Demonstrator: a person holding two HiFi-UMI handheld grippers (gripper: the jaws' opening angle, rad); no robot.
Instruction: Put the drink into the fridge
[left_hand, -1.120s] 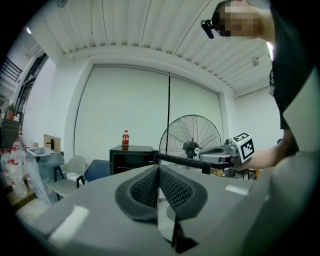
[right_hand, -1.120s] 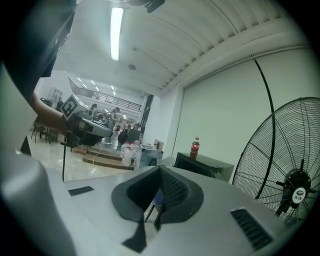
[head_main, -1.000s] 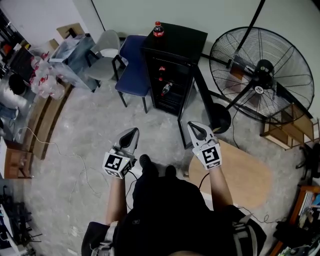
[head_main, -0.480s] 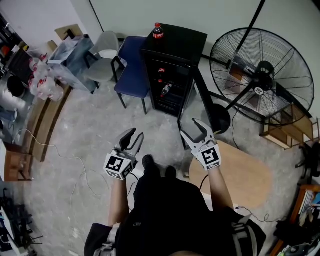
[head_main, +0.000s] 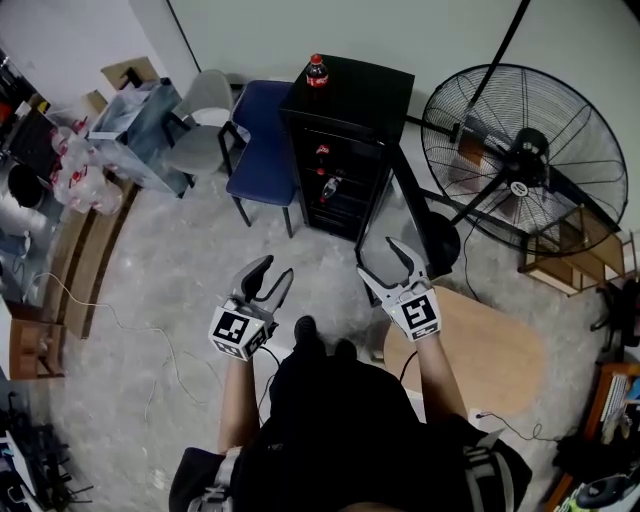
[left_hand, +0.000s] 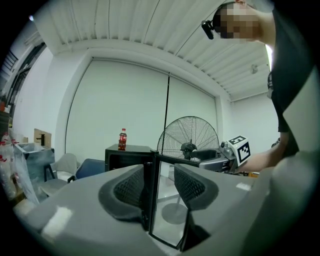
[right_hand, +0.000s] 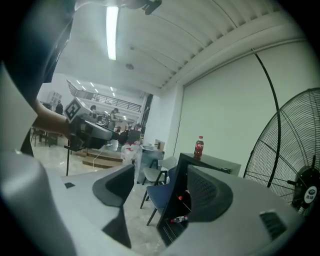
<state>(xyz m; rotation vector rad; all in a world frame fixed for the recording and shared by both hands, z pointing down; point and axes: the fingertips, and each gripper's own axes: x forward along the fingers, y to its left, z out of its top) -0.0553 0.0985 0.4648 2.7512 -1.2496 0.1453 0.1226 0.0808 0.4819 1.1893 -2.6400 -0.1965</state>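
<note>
Gaping empty after just opening, the left hand-held gripper (head_main: 272, 270) sits lower centre-left. The red-capped dark cola bottle (head_main: 317, 72) stands atop the open black mini fridge (head_main: 368, 92), top centre. The right hand-held gripper (head_main: 385, 262), also just opened, is equally wide and empty.

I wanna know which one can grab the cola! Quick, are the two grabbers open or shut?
Left gripper: open, jaws have just been opening, nothing between them.
Right gripper: open, jaws have just been opening, nothing between them.
</note>
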